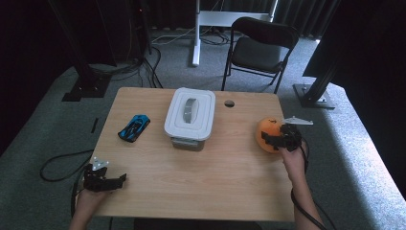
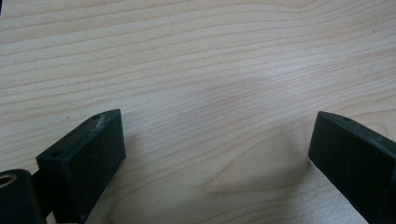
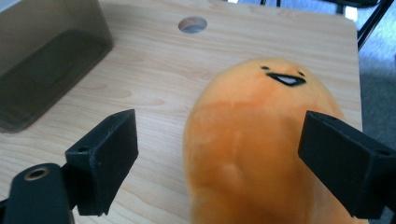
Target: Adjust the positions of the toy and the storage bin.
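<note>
The right hand-held gripper [image 3: 219, 154] straddles the soft orange plush toy with a small face [image 3: 261, 140], jaws spread, seemingly lining up a grasp near the right edge of the light wooden surface [image 1: 191, 172]. The left hand-held gripper [image 2: 217, 158] idles released.

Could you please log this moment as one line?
left hand-held gripper: open, idle | right hand-held gripper: open, straddling orange plush | box: lidded

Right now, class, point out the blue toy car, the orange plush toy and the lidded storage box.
blue toy car [image 1: 134, 128], high view, on its roof
orange plush toy [image 3: 261, 140], right gripper view, on its body below the face
lidded storage box [image 1: 190, 113], high view, on its white lid
</note>
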`<state>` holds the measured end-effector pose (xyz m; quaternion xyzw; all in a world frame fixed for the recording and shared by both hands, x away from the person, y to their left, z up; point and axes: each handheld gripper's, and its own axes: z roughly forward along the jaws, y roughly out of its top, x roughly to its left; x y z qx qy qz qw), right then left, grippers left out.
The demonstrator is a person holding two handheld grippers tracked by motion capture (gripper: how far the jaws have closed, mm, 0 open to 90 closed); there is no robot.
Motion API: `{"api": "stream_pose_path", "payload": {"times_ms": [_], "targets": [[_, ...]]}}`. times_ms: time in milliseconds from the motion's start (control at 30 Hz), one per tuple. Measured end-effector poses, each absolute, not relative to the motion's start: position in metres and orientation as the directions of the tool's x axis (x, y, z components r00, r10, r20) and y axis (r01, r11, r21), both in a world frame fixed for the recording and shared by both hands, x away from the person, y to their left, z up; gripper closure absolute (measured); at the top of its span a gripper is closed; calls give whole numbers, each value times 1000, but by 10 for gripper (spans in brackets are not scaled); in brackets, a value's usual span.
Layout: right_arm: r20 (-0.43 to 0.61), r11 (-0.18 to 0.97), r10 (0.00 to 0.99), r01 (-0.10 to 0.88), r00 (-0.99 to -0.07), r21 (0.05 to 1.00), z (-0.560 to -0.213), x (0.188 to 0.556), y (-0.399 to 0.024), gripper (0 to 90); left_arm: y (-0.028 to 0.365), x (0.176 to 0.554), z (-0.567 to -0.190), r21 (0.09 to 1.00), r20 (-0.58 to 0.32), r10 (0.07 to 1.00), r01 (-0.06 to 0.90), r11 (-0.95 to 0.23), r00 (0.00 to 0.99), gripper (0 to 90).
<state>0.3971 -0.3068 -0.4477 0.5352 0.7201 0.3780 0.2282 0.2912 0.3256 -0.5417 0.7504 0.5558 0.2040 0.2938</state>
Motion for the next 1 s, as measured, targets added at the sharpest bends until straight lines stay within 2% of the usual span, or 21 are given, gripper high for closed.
{"api": "stream_pose_path", "payload": {"times_ms": [233,467,633,833,1000], "targets": [[45,182,922,532,-385,827,-445,382,-293,116,327,292,-540,657,-45,953,727,-198,301,42],[27,253,865,483,-500,838,-448,364,-274,116,326,294,-535,657,-61,948,728,-198,313,42],[19,309,821,472,-570,826,-463,354,-262,116,324,297,-533,661,-62,945,723,-203,322,42],[59,332,768,475,-637,815,-486,343,-257,116,324,302,-530,670,-64,944,715,-199,323,42],[69,346,757,489,-649,801,-505,337,-255,116,324,307,-527,678,-66,942,708,-199,328,42]]}}
